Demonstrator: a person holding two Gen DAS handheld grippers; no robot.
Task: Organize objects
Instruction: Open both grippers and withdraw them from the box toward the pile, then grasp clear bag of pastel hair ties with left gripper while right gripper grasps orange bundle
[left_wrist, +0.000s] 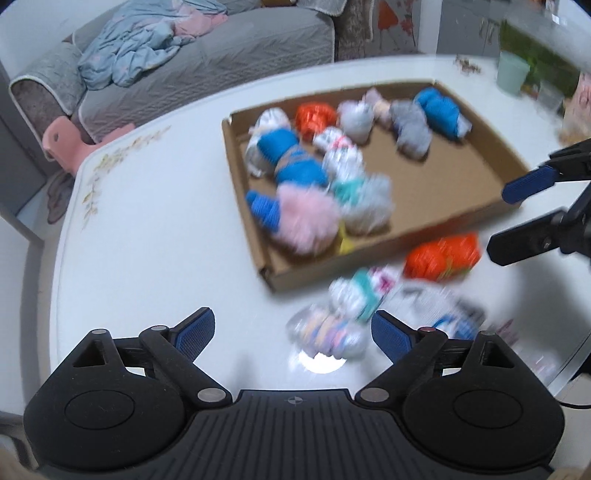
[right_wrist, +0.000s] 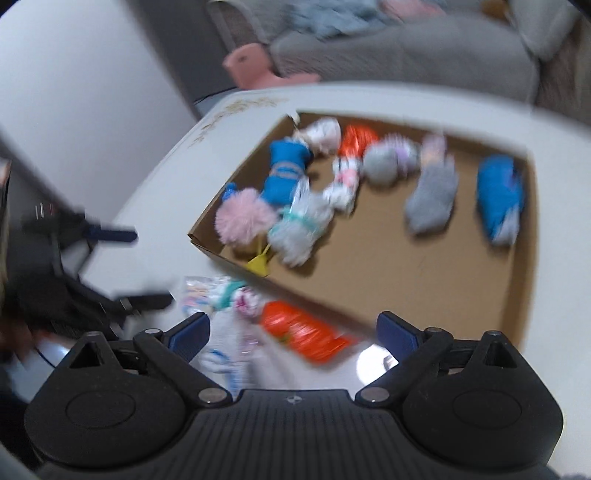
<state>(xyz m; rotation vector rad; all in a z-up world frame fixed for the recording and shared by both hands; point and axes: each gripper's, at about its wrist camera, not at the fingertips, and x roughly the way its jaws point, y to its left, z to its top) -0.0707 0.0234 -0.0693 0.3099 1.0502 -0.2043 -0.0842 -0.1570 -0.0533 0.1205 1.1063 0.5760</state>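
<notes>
Spreading wide and empty, the left gripper and right gripper hang over the white table. Beside the cardboard tray of rolled socks, an orange bundle and pale bundles lie outside its near wall.

Grey sofa behind the tabletop, w/ a crumpled light-blue blanket on it. Pink stool next to the sofa arm. Pale green cup at far right tabletop edge, blurred.
</notes>
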